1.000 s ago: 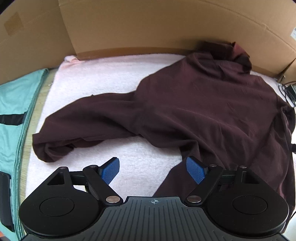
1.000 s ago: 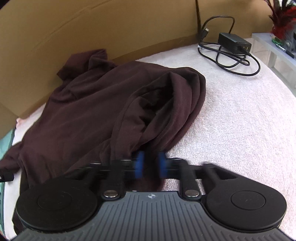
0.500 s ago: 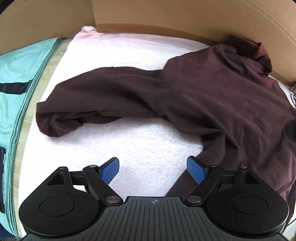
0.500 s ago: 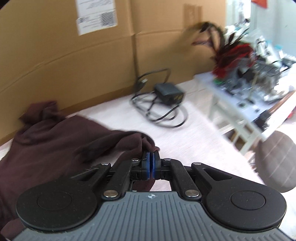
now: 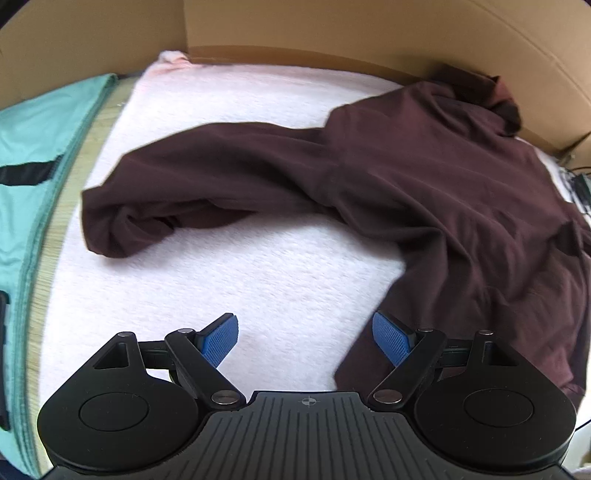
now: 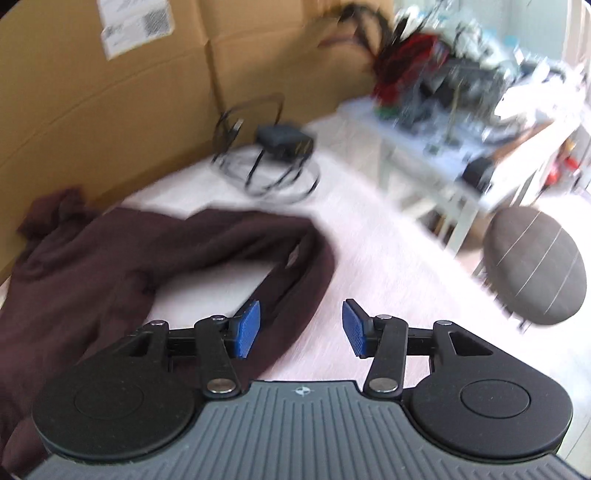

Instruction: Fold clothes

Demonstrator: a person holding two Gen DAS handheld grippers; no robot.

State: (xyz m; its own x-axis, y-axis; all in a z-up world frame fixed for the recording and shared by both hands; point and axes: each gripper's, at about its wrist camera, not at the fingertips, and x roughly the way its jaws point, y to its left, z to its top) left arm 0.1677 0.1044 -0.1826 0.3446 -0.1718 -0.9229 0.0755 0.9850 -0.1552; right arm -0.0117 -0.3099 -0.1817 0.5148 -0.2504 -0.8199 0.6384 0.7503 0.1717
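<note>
**Right sleeve released and laid out; left sleeve not yet handled**

The maroon long-sleeved top (image 5: 424,184) lies spread on the pale pink towel (image 5: 277,266) that covers the work surface. Its body sits ahead of the left gripper (image 5: 306,338) and to that gripper's right, with the collar bunched against the cardboard wall (image 5: 332,33) at the far side.

Change at the right gripper (image 6: 301,326): half a second ago its blue pads were pressed together on a fold of sleeve fabric. They now stand wide apart with nothing between them. The released right sleeve (image 6: 295,266) lies on the towel directly ahead of the gripper and slightly to its left, curving away from the body with a patch of bare towel showing between the two. The right view is motion-blurred, so finer creases cannot be read.

The left gripper is also open and empty, hovering above bare towel. The hem edge lies just beside its right pad. The left sleeve (image 5: 192,195) stretches ahead and to the left, its cuff end crumpled.

Assessment: the sleeve on the right side appears pulled outward and dropped, which suggests the flattening stage is partly complete. The crumpled left cuff probably needs straightening before any fold.

Surroundings: a teal garment (image 5: 33,158) lies far left of the left gripper; a charger and cable (image 6: 273,155) rest ahead of the right gripper, well apart from the top.
</note>
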